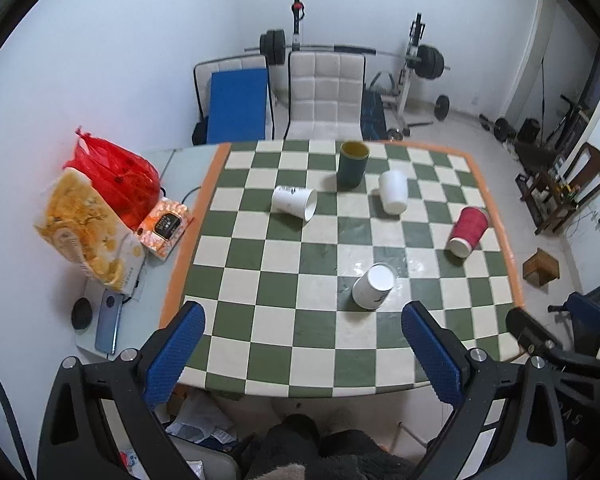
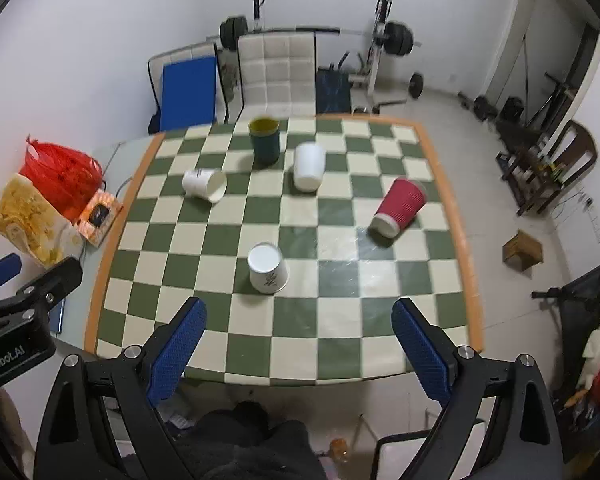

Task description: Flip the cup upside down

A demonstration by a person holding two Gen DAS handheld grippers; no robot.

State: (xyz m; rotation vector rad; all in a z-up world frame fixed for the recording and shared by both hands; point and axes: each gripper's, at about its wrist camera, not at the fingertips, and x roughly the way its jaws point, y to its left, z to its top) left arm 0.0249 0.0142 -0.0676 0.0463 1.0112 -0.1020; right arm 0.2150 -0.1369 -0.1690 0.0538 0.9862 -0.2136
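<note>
Several cups sit on a green and white checkered table [image 1: 260, 280] [image 2: 220, 240]. A dark green cup [image 1: 353, 168] [image 2: 265, 141] stands upright at the far side. A white cup [image 1: 294, 202] [image 2: 205, 185] lies on its side. A white cup [image 1: 393, 191] [image 2: 309, 166] and a printed white cup [image 1: 373, 286] [image 2: 268, 269] stand upside down. A red ribbed cup [image 1: 468, 230] [image 2: 399, 207] is tilted, base up. My left gripper [image 1: 304, 350] and right gripper [image 2: 300, 344] are both open and empty above the near table edge.
A red bag [image 1: 116, 178], a snack bag [image 1: 88, 232], a packet [image 1: 165, 229] and a phone [image 1: 109, 322] lie on the grey side table at the left. A white chair [image 1: 325, 94] stands behind the table. Gym weights line the back wall. A cardboard box [image 2: 522, 250] is on the floor.
</note>
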